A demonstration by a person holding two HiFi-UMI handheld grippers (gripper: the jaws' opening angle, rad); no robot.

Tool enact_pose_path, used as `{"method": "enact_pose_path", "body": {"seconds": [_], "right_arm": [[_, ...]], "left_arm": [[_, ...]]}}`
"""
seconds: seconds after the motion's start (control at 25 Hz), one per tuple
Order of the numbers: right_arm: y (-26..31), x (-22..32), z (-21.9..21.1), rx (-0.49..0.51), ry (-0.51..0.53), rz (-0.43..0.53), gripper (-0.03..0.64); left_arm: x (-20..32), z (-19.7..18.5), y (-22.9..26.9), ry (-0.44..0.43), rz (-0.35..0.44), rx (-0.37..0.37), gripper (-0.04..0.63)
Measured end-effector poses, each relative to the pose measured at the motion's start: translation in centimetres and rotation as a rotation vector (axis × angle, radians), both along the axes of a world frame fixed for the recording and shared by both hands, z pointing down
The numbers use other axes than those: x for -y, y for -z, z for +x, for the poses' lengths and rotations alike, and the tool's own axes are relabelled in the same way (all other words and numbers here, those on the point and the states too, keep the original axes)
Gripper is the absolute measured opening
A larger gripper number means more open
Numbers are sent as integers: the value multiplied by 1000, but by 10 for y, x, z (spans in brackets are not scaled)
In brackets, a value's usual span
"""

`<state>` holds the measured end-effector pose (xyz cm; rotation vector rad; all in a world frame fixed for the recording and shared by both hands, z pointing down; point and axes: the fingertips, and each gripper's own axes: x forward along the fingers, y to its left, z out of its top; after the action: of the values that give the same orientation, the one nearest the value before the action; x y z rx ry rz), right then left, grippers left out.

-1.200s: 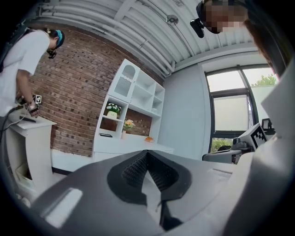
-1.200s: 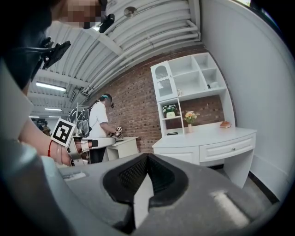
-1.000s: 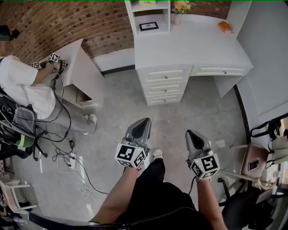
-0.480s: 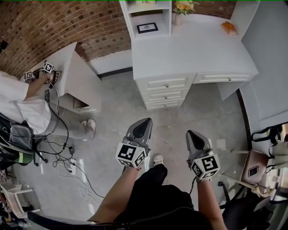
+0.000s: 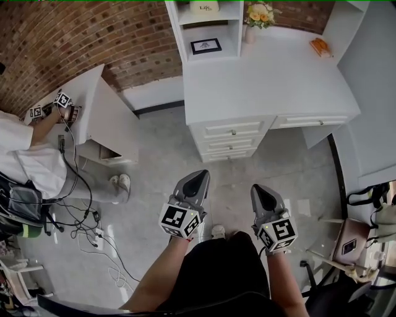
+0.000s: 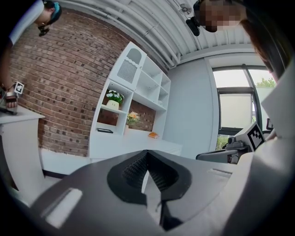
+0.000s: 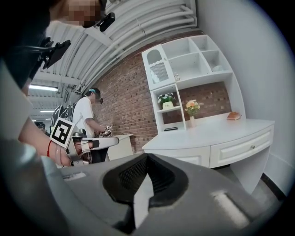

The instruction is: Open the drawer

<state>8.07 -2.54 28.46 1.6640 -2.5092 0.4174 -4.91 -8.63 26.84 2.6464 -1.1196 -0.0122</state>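
A white desk (image 5: 266, 74) stands ahead across the grey floor. Under its top is a stack of three small drawers (image 5: 232, 130), all closed, with a wide closed drawer (image 5: 307, 122) to their right. The right gripper view shows that wide drawer (image 7: 244, 150) with its small knob. My left gripper (image 5: 197, 178) and right gripper (image 5: 258, 189) are held side by side in front of my body, well short of the desk and pointing toward it. Both are shut with nothing between their jaws, as the left gripper (image 6: 147, 154) and right gripper (image 7: 146, 156) views show.
A shelf unit (image 5: 204, 25) with a framed picture sits on the desk, with a flower vase (image 5: 252, 18) and an orange object (image 5: 322, 46). At left another person (image 5: 25, 155) works at a small white desk (image 5: 105, 105). Cables (image 5: 93, 217) lie on the floor. A chair (image 5: 349, 238) stands at right.
The desk and its drawers have drawn nearer and sit lower in the head view. Both grippers have moved forward together, still shut, a little lower in the picture.
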Motion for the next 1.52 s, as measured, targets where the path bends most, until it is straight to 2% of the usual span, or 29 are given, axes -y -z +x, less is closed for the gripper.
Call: {"method": "enact_pose_path", "body": {"seconds": [0.48, 0.72, 1.0, 1.52], "right_arm": [[-48, 64, 3, 3, 10, -27, 0], [-80, 100, -4, -107, 74, -35, 11], [-125, 145, 3, -40, 41, -84, 12], [-183, 203, 9, -50, 50, -94, 25]], "left_arm": [[38, 16, -46, -9, -40, -4, 2], [68, 32, -79, -21, -65, 4, 2], [105, 52, -114, -31, -98, 2, 2], [159, 81, -176, 8, -111, -41, 2]]}}
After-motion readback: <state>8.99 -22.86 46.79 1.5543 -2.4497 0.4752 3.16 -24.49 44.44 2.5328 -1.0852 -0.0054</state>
